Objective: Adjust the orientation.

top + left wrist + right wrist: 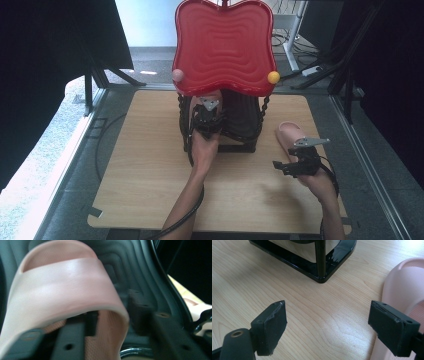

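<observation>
Two pink slippers: one point(67, 290) lies on the black lower shelf point(140, 270) under the red tray point(225, 47), left gripper point(210, 117) jaws loosened around its strap. Right gripper point(327, 327) gapes empty over bare tabletop point(312, 310), second slipper point(404, 287) just beside its right jaw.

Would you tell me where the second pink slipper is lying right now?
In the high view, the pink slipper lies on the wooden table, right of the black rack, beside the right gripper.

worktop point(150, 175): pale wood | floor point(40, 150): grey, speckled, sunlit left | curtains point(50, 35): black, both sides
</observation>
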{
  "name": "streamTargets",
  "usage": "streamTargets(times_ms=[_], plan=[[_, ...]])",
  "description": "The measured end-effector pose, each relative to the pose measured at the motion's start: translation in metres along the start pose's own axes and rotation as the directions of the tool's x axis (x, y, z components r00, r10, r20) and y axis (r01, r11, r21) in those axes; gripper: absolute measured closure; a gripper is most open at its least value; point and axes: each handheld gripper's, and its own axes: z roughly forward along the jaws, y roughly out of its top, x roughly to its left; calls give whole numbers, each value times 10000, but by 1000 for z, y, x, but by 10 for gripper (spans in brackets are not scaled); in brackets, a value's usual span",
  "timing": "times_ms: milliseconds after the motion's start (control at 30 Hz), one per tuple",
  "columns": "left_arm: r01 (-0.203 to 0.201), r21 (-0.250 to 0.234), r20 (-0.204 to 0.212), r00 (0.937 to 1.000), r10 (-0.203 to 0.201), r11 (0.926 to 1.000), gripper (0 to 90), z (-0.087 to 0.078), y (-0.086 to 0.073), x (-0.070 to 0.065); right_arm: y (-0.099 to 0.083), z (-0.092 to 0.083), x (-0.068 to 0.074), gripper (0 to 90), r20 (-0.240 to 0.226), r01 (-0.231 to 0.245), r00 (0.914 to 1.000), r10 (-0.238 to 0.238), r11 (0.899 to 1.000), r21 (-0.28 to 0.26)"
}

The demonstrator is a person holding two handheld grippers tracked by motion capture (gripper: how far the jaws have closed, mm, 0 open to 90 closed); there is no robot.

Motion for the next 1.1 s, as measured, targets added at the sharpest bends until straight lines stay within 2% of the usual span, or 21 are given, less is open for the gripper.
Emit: streamTargets(times_ms=[33,67,167,233,367,400,433,467,500,567,600,633,667,700,767,800,867,900,1033,1067,1100], plan=[[0,0,0,10000,0,10000,506,0,0,0,0,0,0,150,0,0,10000,0,10000,0],[-165,51,273,9995,163,9999,478,-3,-1,0,0,0,0,150,19,6,10000,-6,10000,5],[-300,104,565,9980,293,9995,401,-7,-2,0,0,0,0,150,13,10,10000,-10,10000,-1],[-695,262,1101,9917,663,9972,368,-18,-5,3,0,0,0,150,19,39,10000,-39,10000,-16],[-1279,335,1535,9807,1213,9912,352,-36,-12,7,0,0,0,150,22,36,10000,-36,10000,-6],[-1467,302,1627,9767,1400,9887,366,-40,-14,8,0,0,1,150,36,35,10000,-35,10000,4],[-1534,290,1631,9756,1468,9877,383,-45,-16,9,0,0,1,150,24,47,10000,-47,10000,2],[-1748,295,1737,9705,1671,9842,415,-50,-18,10,0,0,1,150,11,37,10000,-37,10000,7],[-1748,295,1737,9705,1671,9842,448,-50,-18,10,0,0,1,150,18,45,10000,-45,10000,1],[-1961,383,1980,9626,1849,9798,502,-58,-23,13,0,0,1,150,19,29,10000,-29,10000,1],[-2369,490,2225,9496,2207,9703,550,-65,-29,16,0,0,1,150,18,34,10000,-34,10000,12],[-2369,490,2225,9496,2207,9703,564,-65,-29,16,0,0,1,150,18,34,10000,-34,10000,12],[-2518,593,2199,9472,2334,9660,592,-68,-32,16,0,1,2,150,44,57,10000,-57,10000,17],[-2720,680,2356,9393,2494,9599,618,-74,-39,18,0,1,2,150,22,68,10000,-68,10000,30],[-2751,752,2425,9374,2500,9585,652,-76,-43,19,1,2,2,150,6,76,10000,-76,10000,51],[-2839,839,2553,9327,2548,9552,675,-81,-50,21,1,2,3,150,-12,121,9999,-121,9999,58],[-2799,870,2599,9329,2494,9561,714,-83,-53,22,1,3,4,150,-29,134,9999,-134,9999,75],[-2819,938,2711,9301,2480,9548,735,-87,-60,23,1,3,4,150,-35,142,9999,-142,9999,80],[-2768,1035,2905,9270,2372,9553,819,-92,-71,22,1,4,5,151,-26,168,9999,-168,9998,110],[-2793,1070,2918,9263,2384,9542,819,-94,-76,21,1,4,5,151,-16,168,9999,-168,9998,121],[-2850,1124,2947,9244,2420,9519,863,-96,-82,19,1,4,5,151,-17,184,9998,-184,9998,118]])
